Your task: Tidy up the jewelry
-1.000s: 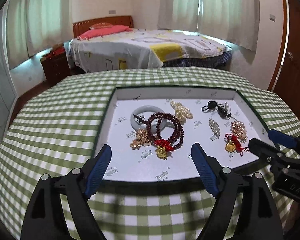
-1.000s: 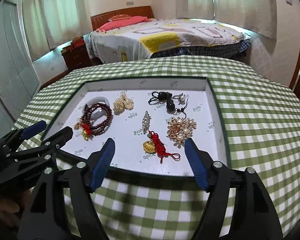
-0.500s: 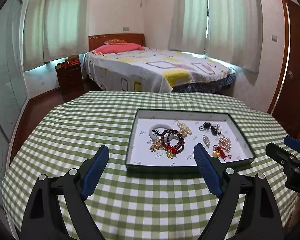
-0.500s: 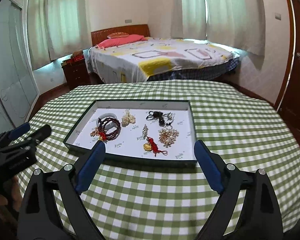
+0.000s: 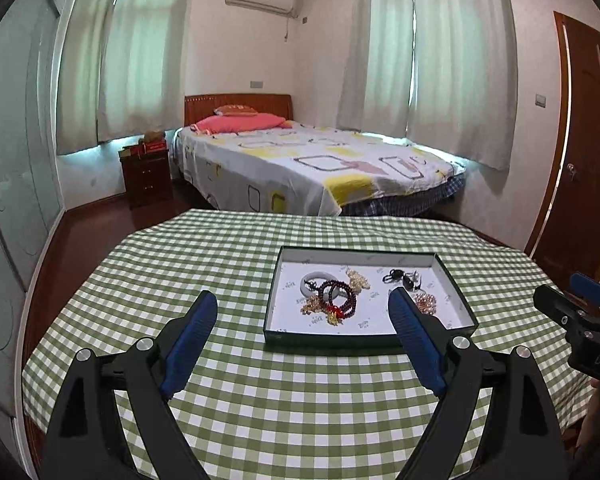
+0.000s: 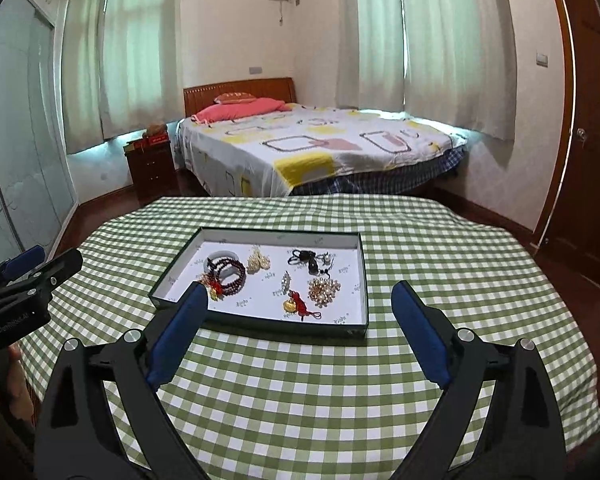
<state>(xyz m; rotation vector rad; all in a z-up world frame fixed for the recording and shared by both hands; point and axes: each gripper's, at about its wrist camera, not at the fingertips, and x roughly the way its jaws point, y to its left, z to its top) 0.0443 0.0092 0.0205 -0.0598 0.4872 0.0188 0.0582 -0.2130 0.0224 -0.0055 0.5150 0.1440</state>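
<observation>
A: Both grippers now sit far back from the shallow dark-rimmed cardboard tray (image 6: 362,280); a second ago their blue tips hung right over its near rim. The left gripper (image 5: 302,344) and the right gripper (image 6: 298,334) each show their jaws spread wide, with nothing between them.

B: So where does the jewelry stand?

A: All of it lies loose on the tray's white floor, at centre frame in the right wrist view. The dark red bead bracelet (image 6: 230,272) overlaps the pale jade bangle (image 6: 223,257) at the tray's left; the gold charm on a red knotted cord (image 6: 296,304) lies lower middle, just beside the cluster of gold-and-pearl pieces (image 6: 324,288). The black cord pendant (image 6: 308,259) sits toward the upper right.

B: And the retreat means?

A: Probably that no piece is being worked; whether sorting is finished or not begun, the views do not settle.

B: Room to move?

A: Plenty. The green-and-white checked tablecloth (image 6: 440,264) lies bare all around the tray, wider on the frame's right. The tray's raised rim is the one edge to clear, and the two grippers are well apart.
</observation>
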